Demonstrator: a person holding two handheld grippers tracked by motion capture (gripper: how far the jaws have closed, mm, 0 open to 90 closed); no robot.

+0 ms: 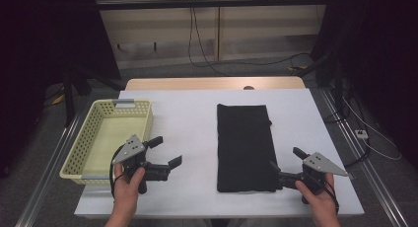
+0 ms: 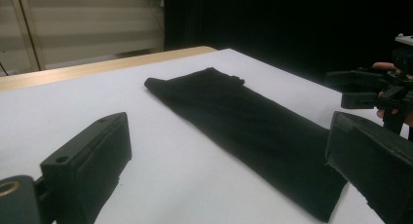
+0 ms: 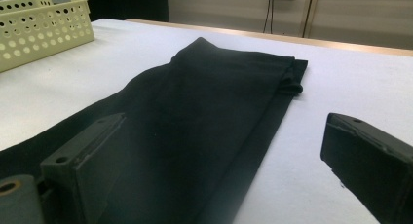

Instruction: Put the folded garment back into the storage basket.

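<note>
No readable writing; black cloth (image 1: 245, 147) flat between 2 wide-apart grippers

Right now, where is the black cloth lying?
In the high view the black cloth lies flat right of the table's centre, between the open right gripper and the yellow basket.

The high view looks forward and down on the whole desk (image 1: 197, 101). Each gripper view sits low behind its own fingers, close to the surface; both share the black cloth (image 2: 243, 121) lying beyond the fingers.
</note>
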